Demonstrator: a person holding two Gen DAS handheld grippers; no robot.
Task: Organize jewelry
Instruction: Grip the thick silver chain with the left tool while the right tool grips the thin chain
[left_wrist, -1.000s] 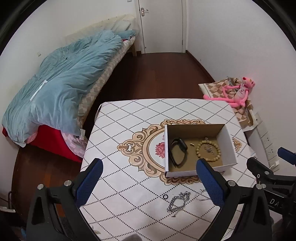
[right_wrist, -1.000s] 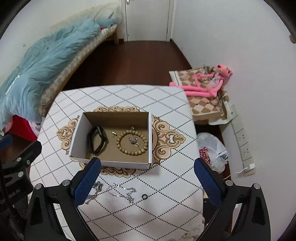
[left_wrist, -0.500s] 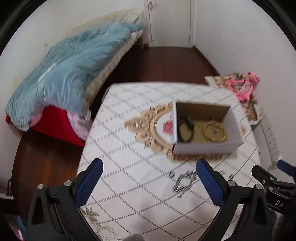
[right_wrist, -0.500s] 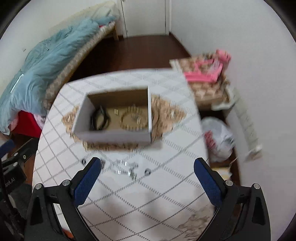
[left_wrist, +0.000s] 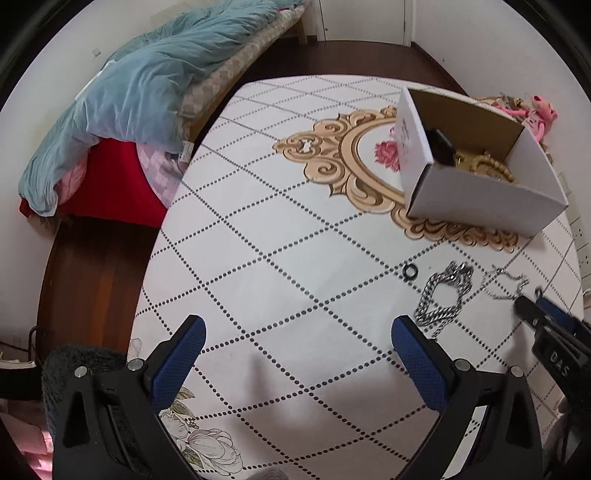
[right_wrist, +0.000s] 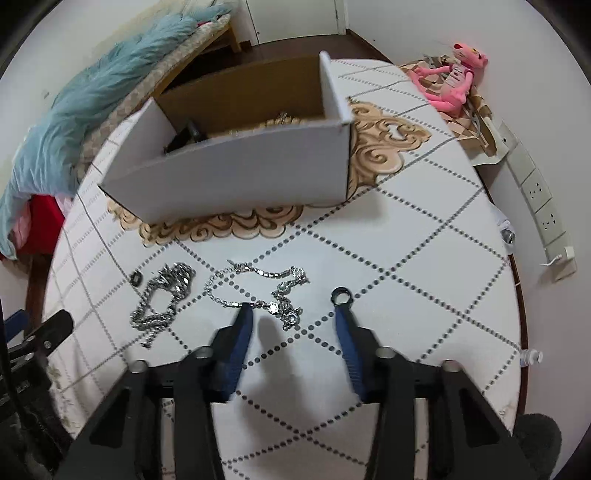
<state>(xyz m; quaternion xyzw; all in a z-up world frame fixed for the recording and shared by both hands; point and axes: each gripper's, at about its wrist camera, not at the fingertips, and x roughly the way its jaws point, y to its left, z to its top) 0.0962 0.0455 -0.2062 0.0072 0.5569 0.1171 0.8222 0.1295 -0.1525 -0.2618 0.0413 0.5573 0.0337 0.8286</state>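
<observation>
Jewelry on the white diamond-patterned table (right_wrist: 424, 258) is your concern: the thin silver necklace with small stone pendants (right_wrist: 266, 291) lies at the centre of the right wrist frame, in front of the open white cardboard box (right_wrist: 240, 177). I judge it light, limp and slippery, likely to slide out in a loop, so take hold at the bunched pendant cluster, not a single strand. Your right gripper (right_wrist: 291, 317) has its fingers spread moderately wide, low over the table and straddling that cluster; the left one looks to touch the chain, while a small dark ring (right_wrist: 341, 295) sits at the right tip. Your left gripper (left_wrist: 295, 336) hangs wide open, holding nothing, with the heavier silver link chain (left_wrist: 445, 295) near its right finger.
</observation>
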